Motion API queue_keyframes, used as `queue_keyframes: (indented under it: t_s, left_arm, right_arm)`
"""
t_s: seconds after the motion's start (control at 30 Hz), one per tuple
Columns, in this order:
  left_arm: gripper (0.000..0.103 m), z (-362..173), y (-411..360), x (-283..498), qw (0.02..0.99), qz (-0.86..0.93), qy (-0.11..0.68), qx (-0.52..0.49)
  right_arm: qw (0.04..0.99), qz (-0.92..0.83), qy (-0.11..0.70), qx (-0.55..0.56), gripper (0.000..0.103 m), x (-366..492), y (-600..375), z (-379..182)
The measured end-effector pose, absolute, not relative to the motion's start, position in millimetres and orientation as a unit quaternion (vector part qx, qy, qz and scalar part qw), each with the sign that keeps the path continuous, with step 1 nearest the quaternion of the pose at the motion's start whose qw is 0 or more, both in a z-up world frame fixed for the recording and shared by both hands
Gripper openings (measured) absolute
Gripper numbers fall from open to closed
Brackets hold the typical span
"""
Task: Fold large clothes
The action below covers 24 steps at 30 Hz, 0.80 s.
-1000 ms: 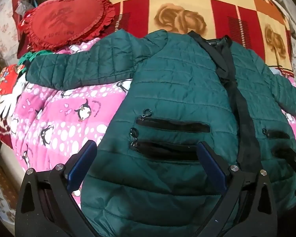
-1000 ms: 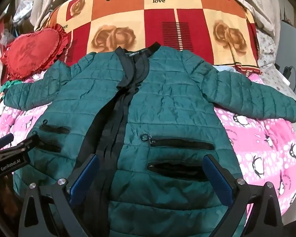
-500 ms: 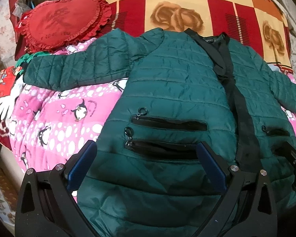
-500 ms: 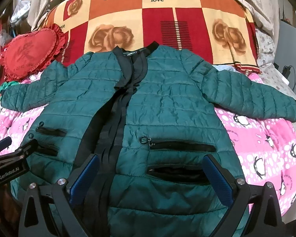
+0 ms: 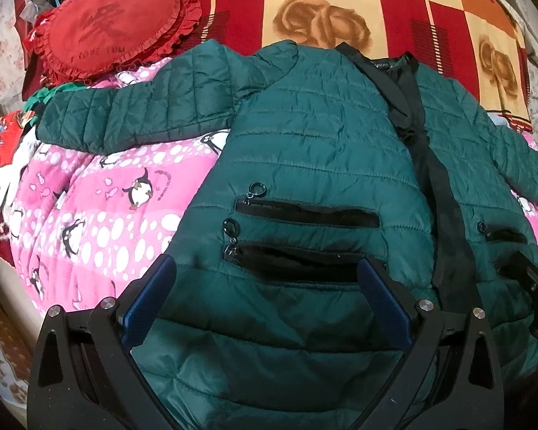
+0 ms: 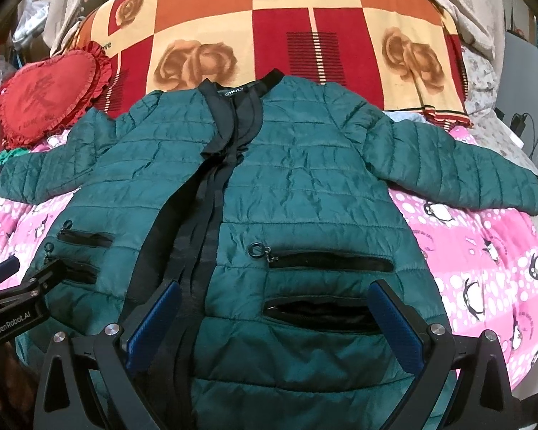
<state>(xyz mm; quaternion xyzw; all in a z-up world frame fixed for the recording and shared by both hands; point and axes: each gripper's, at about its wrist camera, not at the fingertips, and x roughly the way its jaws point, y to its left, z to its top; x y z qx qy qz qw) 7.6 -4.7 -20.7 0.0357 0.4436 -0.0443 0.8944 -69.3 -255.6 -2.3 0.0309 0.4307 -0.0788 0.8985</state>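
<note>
A dark green quilted jacket (image 5: 315,150) lies front up on the bed, sleeves spread to both sides, black zipper band down the middle. It also shows in the right wrist view (image 6: 305,179). My left gripper (image 5: 265,286) is open and empty, above the jacket's lower left panel near the two black zip pockets (image 5: 305,211). My right gripper (image 6: 272,308) is open and empty, above the lower right panel near its pockets (image 6: 330,261). The left gripper's body (image 6: 14,304) shows at the left edge of the right wrist view.
A pink penguin-print quilt (image 5: 100,208) covers the bed under the jacket. A red heart-shaped cushion (image 5: 107,25) lies at the far left. A red and orange rose-print blanket (image 6: 287,36) lies behind the collar. The bed's edge drops off at the left and right.
Both grippers have moved slightly forward over the jacket's lower part. Both stay open. The jacket has not moved.
</note>
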Motion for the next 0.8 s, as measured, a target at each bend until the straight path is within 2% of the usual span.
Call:
queue_keyframes:
  t_s: [0.8]
  left_arm:
    - [0.102,-24.5,-2.6,11.1,0.892,-0.043,0.449,0.030]
  right_arm:
    - [0.894,-0.082,0.439,0.032,0.103,-63.0,-258.3,-9.6]
